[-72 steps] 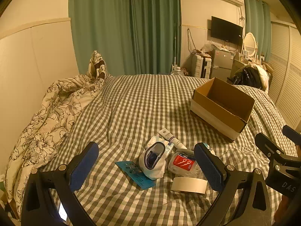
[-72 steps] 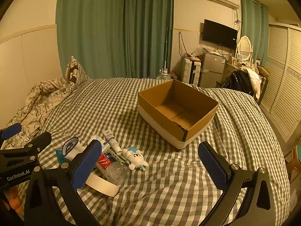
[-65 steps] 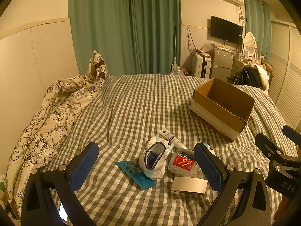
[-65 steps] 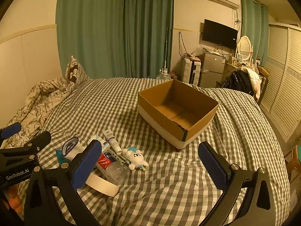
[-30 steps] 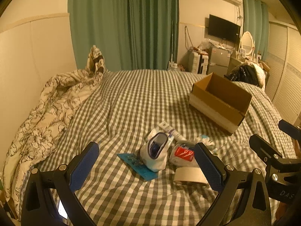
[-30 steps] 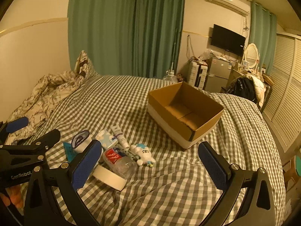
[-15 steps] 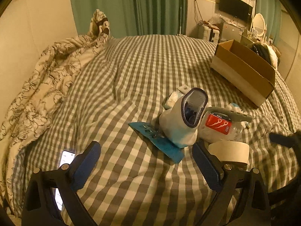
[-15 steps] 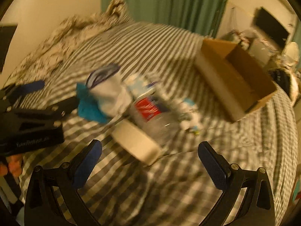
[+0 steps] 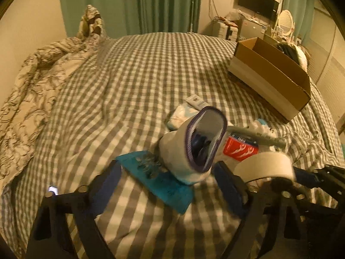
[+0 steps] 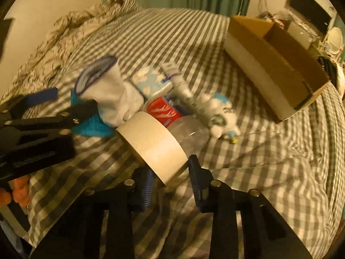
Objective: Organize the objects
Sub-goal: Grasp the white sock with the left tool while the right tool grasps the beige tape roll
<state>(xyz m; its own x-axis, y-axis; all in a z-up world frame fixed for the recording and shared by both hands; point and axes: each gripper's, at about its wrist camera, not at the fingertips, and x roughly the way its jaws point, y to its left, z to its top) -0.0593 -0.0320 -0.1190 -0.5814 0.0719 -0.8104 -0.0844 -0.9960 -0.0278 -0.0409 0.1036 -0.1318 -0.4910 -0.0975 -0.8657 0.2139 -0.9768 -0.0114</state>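
The right gripper (image 10: 171,185) has its two blue fingers narrowed around the near rim of the tape roll (image 10: 154,144), though blur hides whether the pads truly bite on it. The roll lies near the near edge of the bed (image 10: 269,172), leaning against the clear jar with the red label (image 10: 172,116). The likely trouble is a shallow hold: the fingers catch only the thin wall of the roll, so it may pivot or slip out on the way to the cardboard box (image 10: 278,64) at the far right of the bed, or drag the jar along. The left gripper (image 9: 166,183) stands wide open and holds nothing, straddling the teal card (image 9: 159,181) and the foot of the white sock (image 9: 194,146). Closing there could pinch both things at once, or snag the soft checked cover. The two grippers are near each other and could collide.
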